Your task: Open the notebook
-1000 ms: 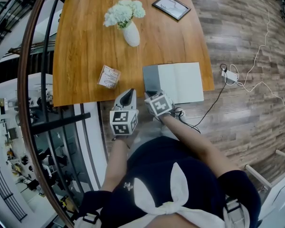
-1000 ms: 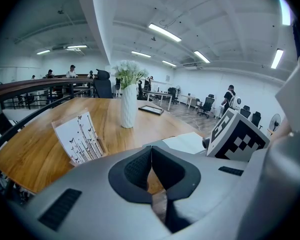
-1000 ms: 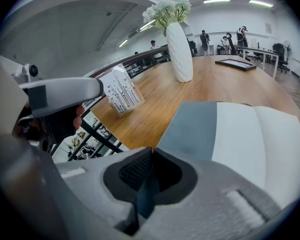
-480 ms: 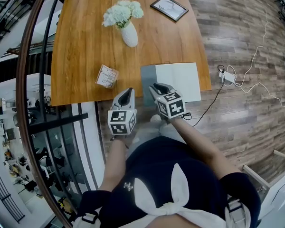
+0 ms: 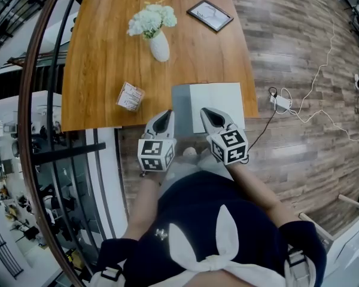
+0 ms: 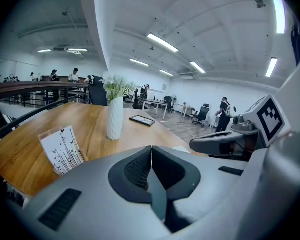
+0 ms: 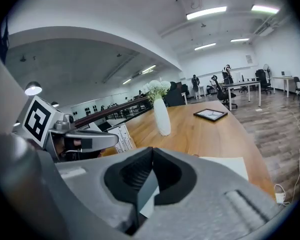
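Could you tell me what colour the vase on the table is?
The vase is white; clearest in the left gripper view.

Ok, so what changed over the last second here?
The right tool drew back from the grey left side of the notebook and moved rightward in the head view; its jaws are shut. The left tool, also shut, the open notebook, the vase and the card look unchanged.
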